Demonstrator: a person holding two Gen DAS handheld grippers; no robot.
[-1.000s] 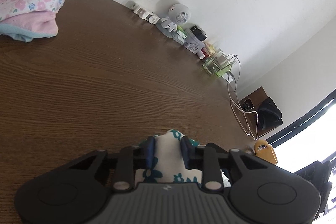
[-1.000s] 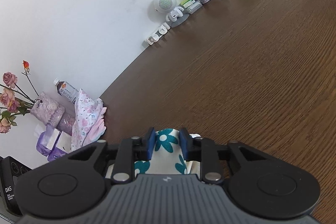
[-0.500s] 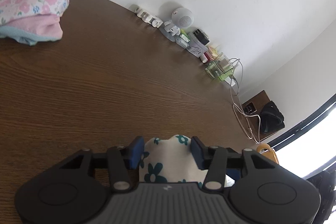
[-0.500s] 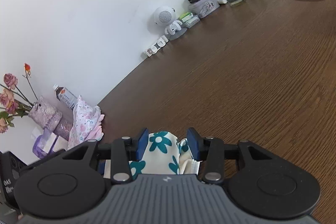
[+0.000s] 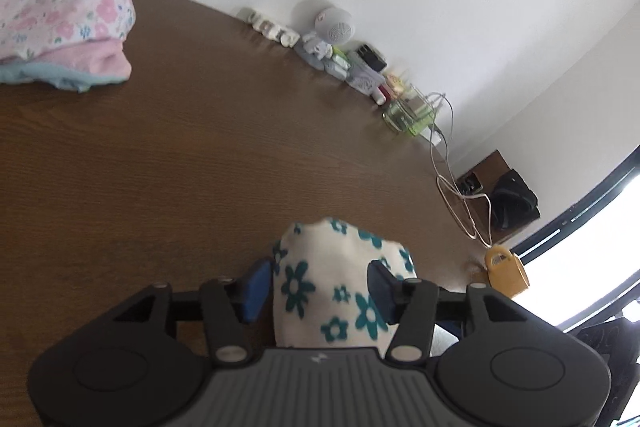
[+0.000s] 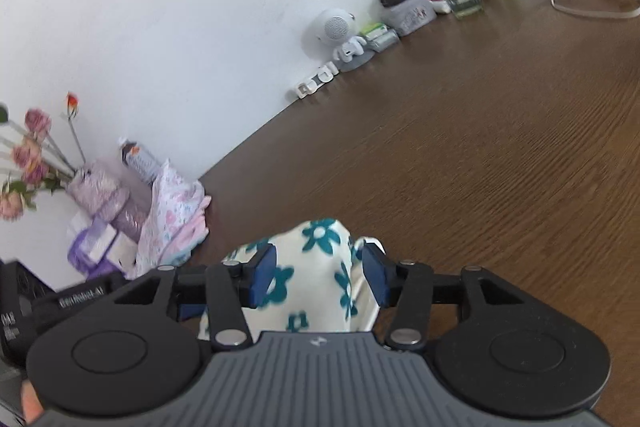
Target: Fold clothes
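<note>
A white cloth with teal flowers (image 5: pixel 332 275) lies bunched on the brown table (image 5: pixel 180 155), its tip poking up between the blue pads of my left gripper (image 5: pixel 318 283). That gripper is open, its pads standing apart on either side of the cloth. In the right wrist view the same flowered cloth (image 6: pixel 316 259) rises between the spread pads of my right gripper (image 6: pixel 319 275), which is open too. A folded pile of pink flowered clothes (image 5: pixel 68 11) sits at the far left by the wall, seen as well in the right wrist view (image 6: pixel 172 223).
Along the wall stand a white round speaker (image 5: pixel 336 27), small boxes, a glass jar (image 5: pixel 404 111) and a looped white cable (image 5: pixel 452 187). A yellow mug (image 5: pixel 506 271) sits near the table's right edge. A vase of pink flowers (image 6: pixel 92 187) stands behind the pile.
Both grippers went from shut on the flowered cloth to wide open, letting go of it. Both cameras have also pulled back a little, showing more of the cloth.
</note>
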